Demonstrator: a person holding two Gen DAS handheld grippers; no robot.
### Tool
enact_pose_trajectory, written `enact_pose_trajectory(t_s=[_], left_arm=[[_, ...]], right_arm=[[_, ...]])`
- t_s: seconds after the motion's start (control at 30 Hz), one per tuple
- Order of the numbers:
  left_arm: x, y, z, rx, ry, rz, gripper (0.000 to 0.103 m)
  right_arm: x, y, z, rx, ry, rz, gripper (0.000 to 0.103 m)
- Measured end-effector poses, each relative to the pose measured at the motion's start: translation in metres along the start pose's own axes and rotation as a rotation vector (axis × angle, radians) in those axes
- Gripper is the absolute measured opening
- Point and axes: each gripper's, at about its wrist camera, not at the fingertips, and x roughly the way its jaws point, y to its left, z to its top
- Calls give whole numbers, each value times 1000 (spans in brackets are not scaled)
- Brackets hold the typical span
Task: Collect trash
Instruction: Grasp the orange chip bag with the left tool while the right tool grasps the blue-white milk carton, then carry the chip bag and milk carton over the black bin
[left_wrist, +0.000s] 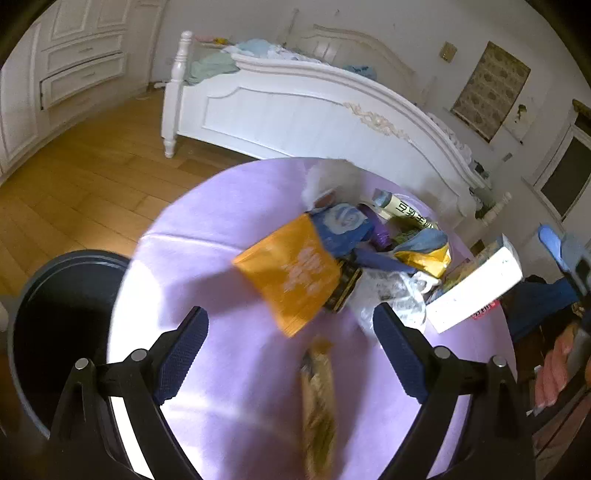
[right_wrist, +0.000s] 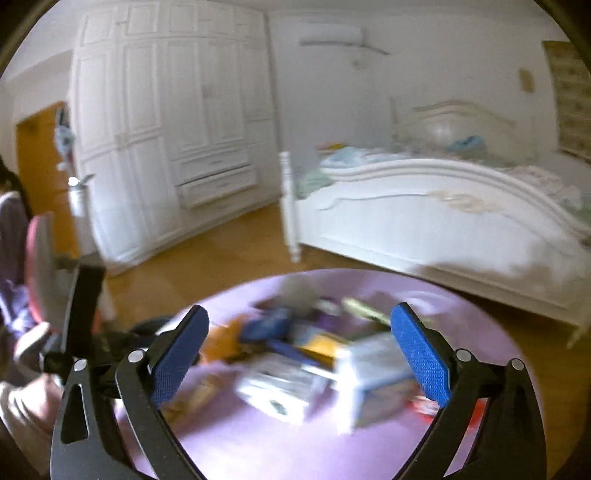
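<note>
A heap of trash lies on a round purple table (left_wrist: 207, 236): an orange packet (left_wrist: 291, 273), a blue packet (left_wrist: 341, 227), a yellow-and-blue wrapper (left_wrist: 424, 251), crumpled clear plastic (left_wrist: 395, 295), a white box (left_wrist: 476, 284) and a brown wrapper (left_wrist: 317, 398) lying apart between the fingers. My left gripper (left_wrist: 291, 325) is open and empty above the table, just short of the heap. My right gripper (right_wrist: 299, 325) is open and empty above the same blurred heap, over a white box (right_wrist: 376, 373).
A dark round bin (left_wrist: 55, 317) stands on the floor left of the table. A white bed (left_wrist: 314, 107) is behind the table and white wardrobes (right_wrist: 170, 133) line the far wall. A blue chair (left_wrist: 561, 254) stands at the right.
</note>
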Motion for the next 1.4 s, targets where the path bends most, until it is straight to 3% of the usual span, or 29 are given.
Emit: enact_pose_trajectory(t_s=[0.27,0.43,0.5,0.57,0.83,1.03,1.4], left_arm=[[35,-6,18,-28,56,12,89],[41,-1,21,-45,56,23,63],[41,1,22,-56,57,15,57],[41,4,22,-60,59,12,50],[30,3,18,-61,37,-13,48],[-4,5,11,-74,-29,-33,48],[-90,54,-14,-163,-194,58,48]], right_arm=[[25,-36,-26,85,82,-17,97],[42,-31,-33,95,113,-8,96],[45,-31,-34,88,140,-9,69],[49,-30,-35,80,164,-11,54],[32,-24,-31,82,120,20,52],[11,-9,-14,84,72,83,52],[8,56,19,76,98,310,52]])
